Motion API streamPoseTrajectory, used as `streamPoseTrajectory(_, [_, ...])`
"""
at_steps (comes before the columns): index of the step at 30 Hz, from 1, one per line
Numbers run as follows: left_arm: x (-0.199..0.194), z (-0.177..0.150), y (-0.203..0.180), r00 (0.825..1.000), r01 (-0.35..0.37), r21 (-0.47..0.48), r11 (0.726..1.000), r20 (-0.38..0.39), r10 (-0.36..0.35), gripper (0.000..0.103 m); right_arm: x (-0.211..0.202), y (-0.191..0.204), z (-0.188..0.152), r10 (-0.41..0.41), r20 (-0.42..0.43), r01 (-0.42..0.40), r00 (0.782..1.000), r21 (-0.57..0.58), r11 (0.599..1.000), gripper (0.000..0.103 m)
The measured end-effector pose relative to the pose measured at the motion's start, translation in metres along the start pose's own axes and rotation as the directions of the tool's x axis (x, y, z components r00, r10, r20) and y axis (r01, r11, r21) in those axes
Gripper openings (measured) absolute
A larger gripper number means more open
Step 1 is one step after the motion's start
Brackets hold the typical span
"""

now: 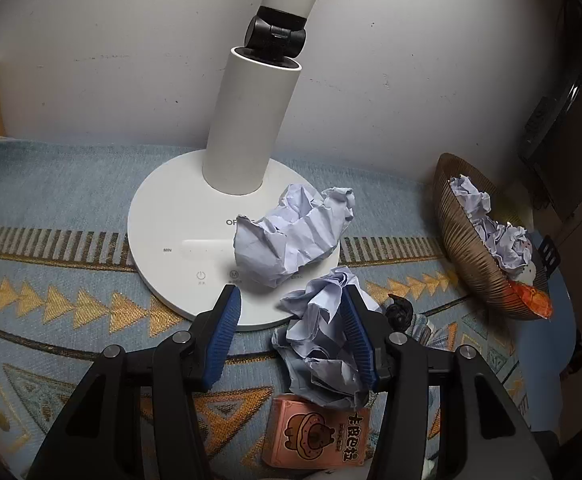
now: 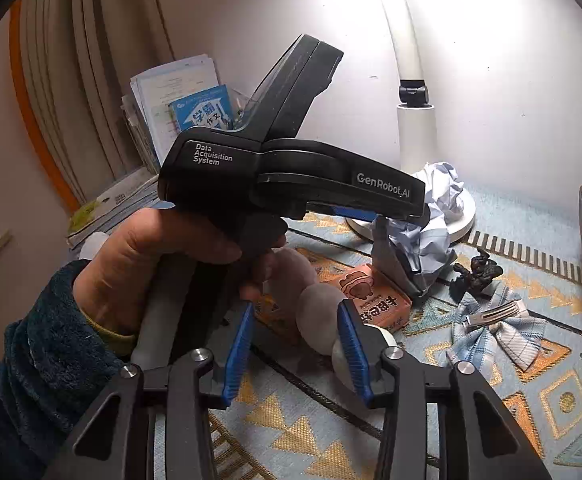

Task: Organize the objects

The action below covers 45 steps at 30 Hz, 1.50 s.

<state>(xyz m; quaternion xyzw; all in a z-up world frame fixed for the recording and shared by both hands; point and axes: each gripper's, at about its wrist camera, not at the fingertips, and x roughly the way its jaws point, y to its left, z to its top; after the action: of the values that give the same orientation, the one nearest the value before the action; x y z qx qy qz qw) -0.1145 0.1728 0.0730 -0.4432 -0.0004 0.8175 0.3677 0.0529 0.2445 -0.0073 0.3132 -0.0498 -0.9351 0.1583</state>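
Left gripper (image 1: 291,320): jaws wide apart, right pad touching crumpled paper ball (image 1: 325,344), not clamped; ball on patterned cloth (image 1: 51,208) beside lamp base (image 1: 171,240), above pink box (image 1: 315,436). Right gripper (image 2: 297,344): jaws parted, nothing held. Basket (image 1: 475,256) holding more paper, far right.

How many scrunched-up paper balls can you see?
4 at least: one on the lamp base at, one between the left gripper jaws at, two or more in the basket at and; more may hide underneath.
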Motion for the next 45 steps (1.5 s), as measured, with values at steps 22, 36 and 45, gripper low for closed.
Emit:
streamPoseTrajectory(22, [-0.015, -0.003, -0.009, 0.961, 0.275, -0.032, 0.961, -0.024, -0.276, 0.009, -0.013, -0.064, -0.004, 0.093, -0.041, -0.076, 0.995, 0.307, 0.949, 0.035])
streamPoseTrajectory(36, [-0.065, 0.013, 0.013, 0.930, 0.352, -0.061, 0.934, 0.138, -0.341, 0.009, -0.123, -0.118, 0.011, 0.068, 0.384, -0.246, 0.921, 0.438, 0.865, 0.036])
streamPoseTrajectory(45, [-0.079, 0.018, -0.016, 0.914, 0.371, 0.018, 0.928, 0.167, -0.369, 0.009, -0.176, -0.172, 0.000, -0.098, 0.528, -0.263, 0.844, 0.565, 0.782, 0.036])
